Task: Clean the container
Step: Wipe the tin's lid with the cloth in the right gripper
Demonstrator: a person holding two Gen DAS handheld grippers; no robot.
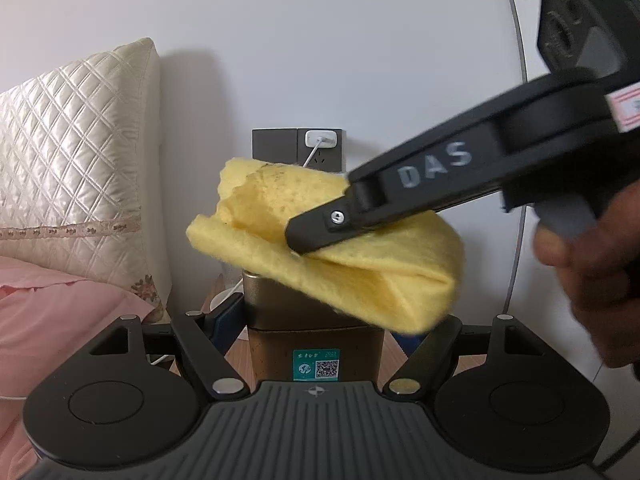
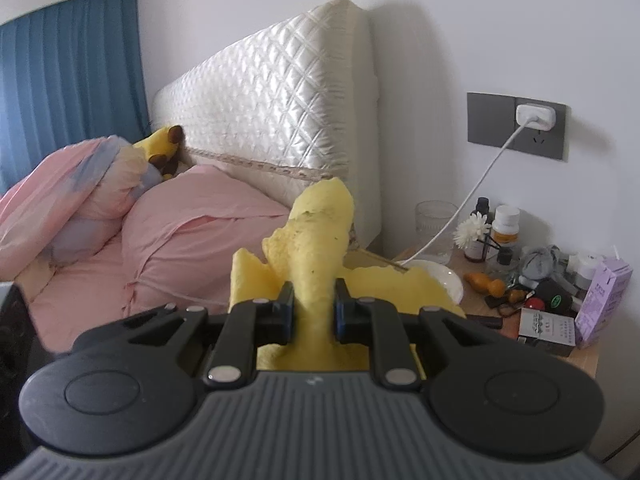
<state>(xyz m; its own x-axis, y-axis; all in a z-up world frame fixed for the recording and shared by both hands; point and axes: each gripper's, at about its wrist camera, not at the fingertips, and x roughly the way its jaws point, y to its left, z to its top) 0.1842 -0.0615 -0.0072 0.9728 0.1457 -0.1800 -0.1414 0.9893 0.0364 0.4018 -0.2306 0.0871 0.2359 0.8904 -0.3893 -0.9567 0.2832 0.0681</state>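
Observation:
A gold-brown square tin container (image 1: 314,344) with a lid and a green QR sticker stands upright between my left gripper's (image 1: 316,320) fingers, which are shut on its sides. My right gripper (image 1: 304,240) comes in from the upper right and is shut on a folded yellow cloth (image 1: 360,256). The cloth rests on the tin's lid and hides most of it. In the right wrist view my right gripper (image 2: 314,312) pinches the yellow cloth (image 2: 316,240) between its blue pads, and the cloth sticks up ahead.
A quilted cream headboard (image 2: 280,112) and pink pillows (image 2: 192,232) lie left. A wooden nightstand (image 2: 480,304) holds bottles, a glass (image 2: 436,224), a white dish (image 2: 440,280) and boxes. A wall socket (image 2: 520,124) has a charger with a white cable.

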